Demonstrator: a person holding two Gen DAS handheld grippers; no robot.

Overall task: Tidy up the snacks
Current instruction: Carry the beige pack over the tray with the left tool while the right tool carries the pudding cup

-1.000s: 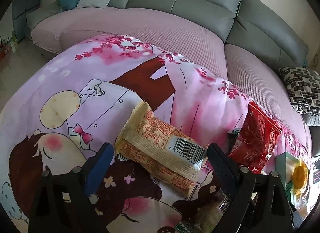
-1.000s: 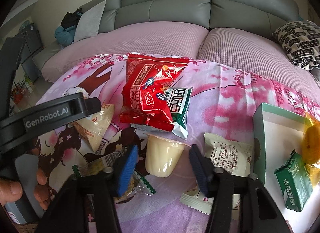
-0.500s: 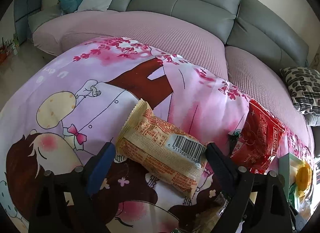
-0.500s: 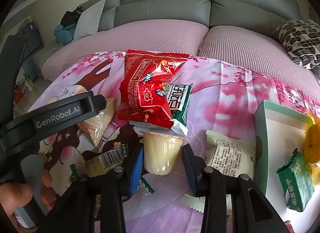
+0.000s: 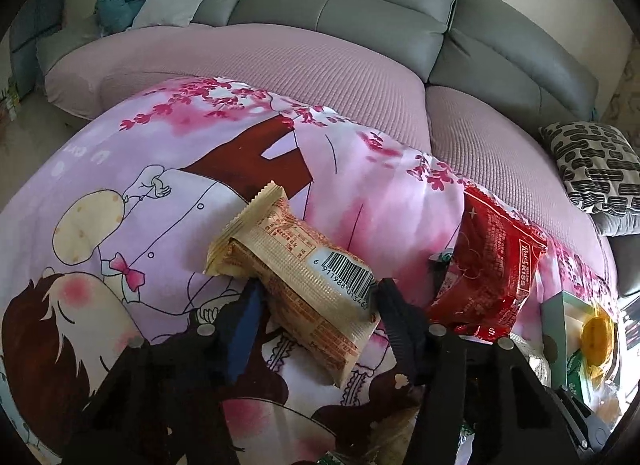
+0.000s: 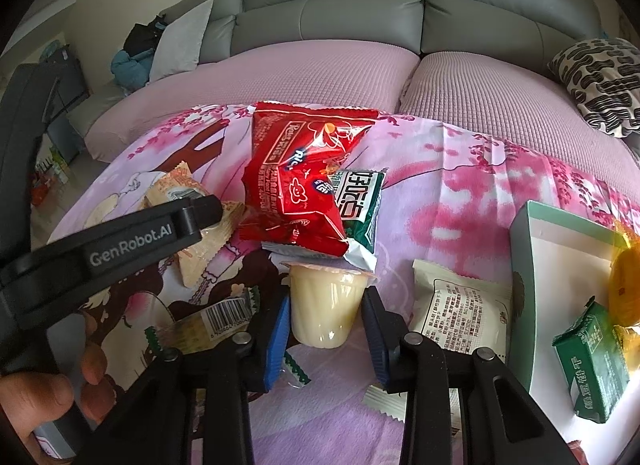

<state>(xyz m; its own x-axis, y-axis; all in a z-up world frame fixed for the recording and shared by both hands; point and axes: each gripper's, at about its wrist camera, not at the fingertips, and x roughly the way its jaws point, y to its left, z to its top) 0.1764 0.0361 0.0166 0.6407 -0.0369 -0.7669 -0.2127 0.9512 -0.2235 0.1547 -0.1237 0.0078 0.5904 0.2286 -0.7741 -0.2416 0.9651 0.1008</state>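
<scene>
Both fingers (image 6: pixel 280 325) flank the pudding cup (image 6: pixel 326 307) closely.

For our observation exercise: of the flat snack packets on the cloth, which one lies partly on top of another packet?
The red packet: its lower right corner overlaps the green-and-white packet. The white packet and the beige barcode packet each lie singly on the cloth.

A grey sofa (image 6: pixel 360 5) with pink quilted seat covers (image 5: pixel 288 69) stands behind a pink cartoon-print cloth (image 5: pixel 120 193), with a grey cushion (image 6: pixel 180 41) beside a teal bundle (image 6: pixel 128 67) at one end and a black-and-white patterned pillow (image 5: pixel 596 165) at the other.
</scene>
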